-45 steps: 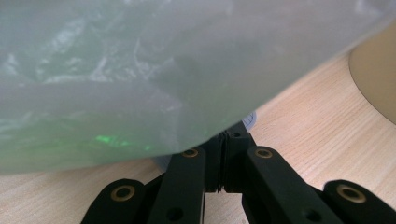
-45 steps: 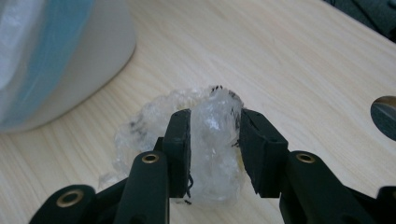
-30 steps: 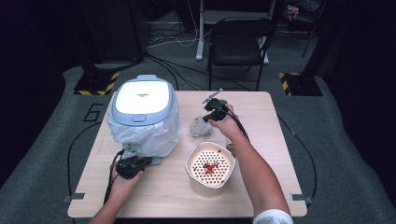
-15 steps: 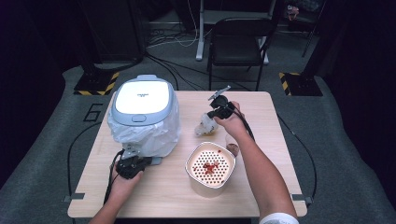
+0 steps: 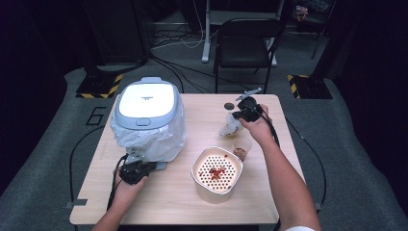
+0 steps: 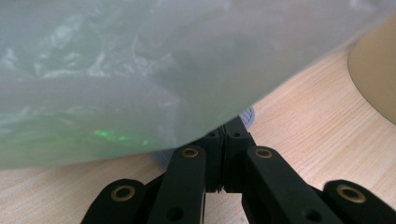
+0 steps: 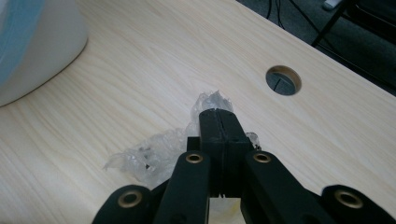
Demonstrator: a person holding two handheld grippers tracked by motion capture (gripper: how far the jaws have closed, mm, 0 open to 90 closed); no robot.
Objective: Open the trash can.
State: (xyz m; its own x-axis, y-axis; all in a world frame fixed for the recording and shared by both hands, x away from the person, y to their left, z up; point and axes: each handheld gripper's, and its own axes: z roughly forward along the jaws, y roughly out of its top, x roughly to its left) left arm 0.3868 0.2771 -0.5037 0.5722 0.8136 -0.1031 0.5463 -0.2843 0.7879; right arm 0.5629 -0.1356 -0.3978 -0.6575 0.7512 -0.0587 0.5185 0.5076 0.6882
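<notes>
Two tools, both clamped: the left tool [image 5: 138, 168] pinches the plastic bag [image 5: 159, 137] just ahead, the right tool [image 7: 218, 122] grips crumpled clear wrap [image 7: 154, 156] above the bench [image 7: 140, 60].

Dim room, grey carpet floor [image 5: 346, 159]. Light wooden tabletop [image 5: 192, 202] brightly lit. Black chair [image 5: 248, 41] behind it. Cables [image 5: 168, 41] across floor; yellow-black striped blocks [image 5: 98, 89] at both sides.
</notes>
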